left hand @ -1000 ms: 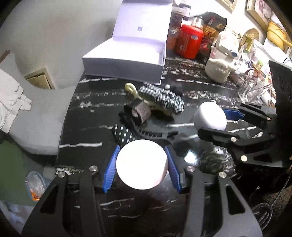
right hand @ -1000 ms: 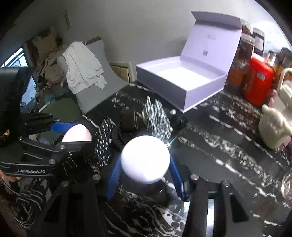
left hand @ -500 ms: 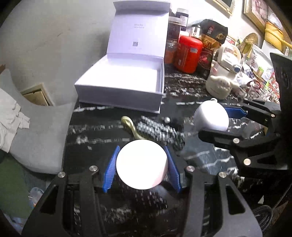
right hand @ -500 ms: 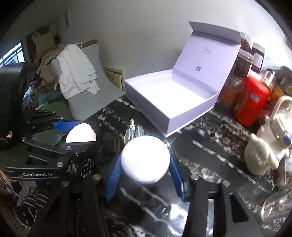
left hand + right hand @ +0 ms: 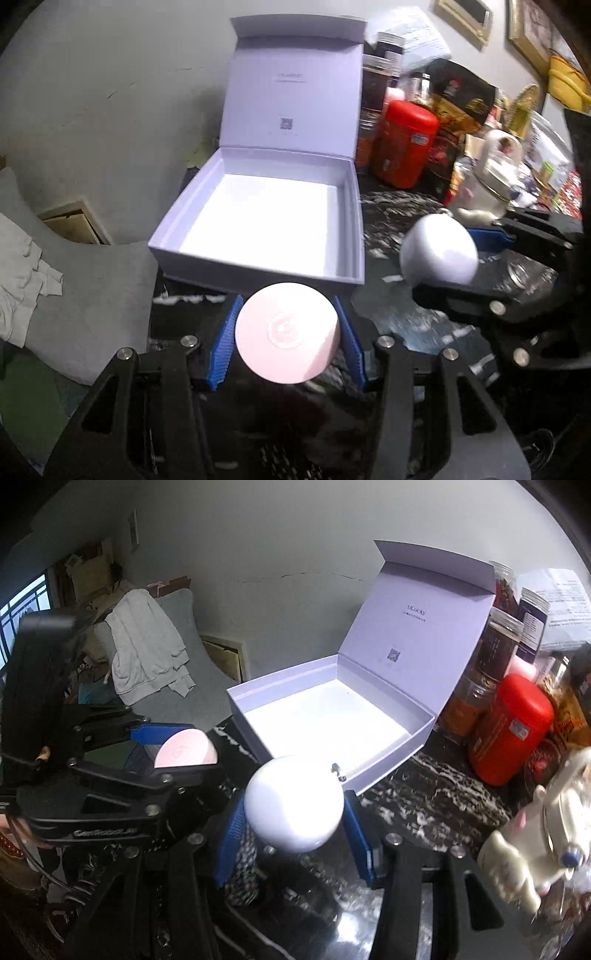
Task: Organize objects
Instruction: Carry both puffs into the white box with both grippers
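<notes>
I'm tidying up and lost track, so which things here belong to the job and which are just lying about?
Job: pink round case in the left gripper; white round case in the right gripper; open white box.

Lying about: red canister, white teapot, spice jars, cloth on chair.

Open white box (image 5: 258, 225) interior clear from above and from its near wall; raised lid (image 5: 291, 99) blocks the far side, red canister (image 5: 404, 144) and jars (image 5: 498, 646) crowd its right flank.
</notes>
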`<state>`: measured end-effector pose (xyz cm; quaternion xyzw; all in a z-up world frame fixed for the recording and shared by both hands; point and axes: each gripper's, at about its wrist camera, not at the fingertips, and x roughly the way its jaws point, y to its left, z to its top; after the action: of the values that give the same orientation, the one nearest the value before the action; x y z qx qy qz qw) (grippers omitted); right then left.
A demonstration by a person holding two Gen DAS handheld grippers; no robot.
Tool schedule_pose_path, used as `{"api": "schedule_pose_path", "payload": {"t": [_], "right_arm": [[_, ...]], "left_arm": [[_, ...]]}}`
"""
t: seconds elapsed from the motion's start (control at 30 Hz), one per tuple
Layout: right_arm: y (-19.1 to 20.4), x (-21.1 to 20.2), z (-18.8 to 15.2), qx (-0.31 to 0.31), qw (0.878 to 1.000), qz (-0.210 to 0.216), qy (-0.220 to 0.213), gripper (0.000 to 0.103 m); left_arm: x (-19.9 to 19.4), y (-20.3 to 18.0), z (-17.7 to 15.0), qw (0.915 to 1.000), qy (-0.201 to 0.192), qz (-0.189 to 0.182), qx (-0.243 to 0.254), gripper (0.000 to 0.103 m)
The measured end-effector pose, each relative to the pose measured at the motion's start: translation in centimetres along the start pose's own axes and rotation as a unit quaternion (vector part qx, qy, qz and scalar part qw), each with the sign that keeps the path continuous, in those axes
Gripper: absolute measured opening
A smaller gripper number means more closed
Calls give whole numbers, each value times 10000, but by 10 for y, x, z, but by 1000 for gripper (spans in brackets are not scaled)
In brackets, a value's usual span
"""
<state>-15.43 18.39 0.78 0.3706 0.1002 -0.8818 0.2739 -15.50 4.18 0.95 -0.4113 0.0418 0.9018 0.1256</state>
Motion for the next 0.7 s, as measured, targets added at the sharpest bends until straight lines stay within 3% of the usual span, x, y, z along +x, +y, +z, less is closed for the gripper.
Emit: {"api": "schedule_pose_path", "payload": {"t": [0.7], "right_arm": [[-62, 61, 78, 302, 9993, -91, -189, 53]], "left_arm": [[76, 27, 94, 9983, -295, 498, -57, 49]]}}
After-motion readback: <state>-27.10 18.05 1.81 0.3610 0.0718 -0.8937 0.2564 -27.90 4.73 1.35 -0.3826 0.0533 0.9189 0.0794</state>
